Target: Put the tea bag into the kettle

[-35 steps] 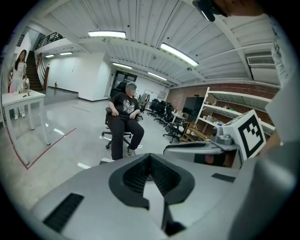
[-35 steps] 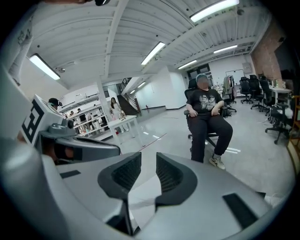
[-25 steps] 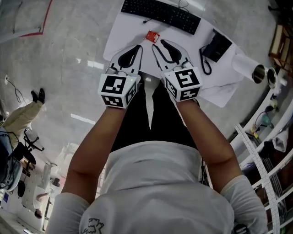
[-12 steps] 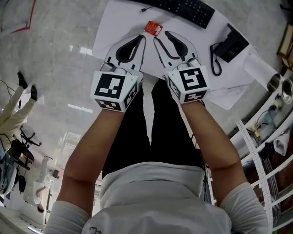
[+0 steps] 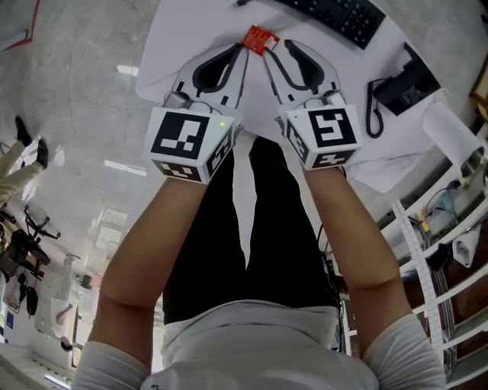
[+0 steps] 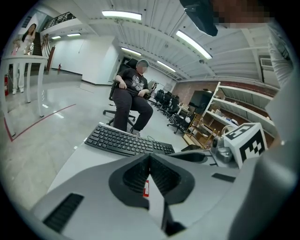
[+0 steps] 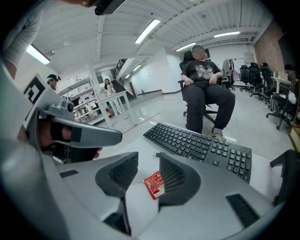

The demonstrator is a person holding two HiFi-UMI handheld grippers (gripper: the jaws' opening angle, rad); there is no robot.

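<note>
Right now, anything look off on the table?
Nothing spilled or damaged. Two small oddities: the red tea bag lies askew on the white table, and the keyboard has its cable end lying loose, apparently unplugged.

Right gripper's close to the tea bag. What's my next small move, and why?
Probably ease the right gripper down and forward until its jaws straddle the tea bag, then close. The jaws have just been opening and stand apart; the bag lies flat on the table, showing in their gap, ungripped.

A black keyboard [image 5: 343,17] lies on the white table [image 5: 183,38], near what may be a telephone [image 5: 400,80].
</note>
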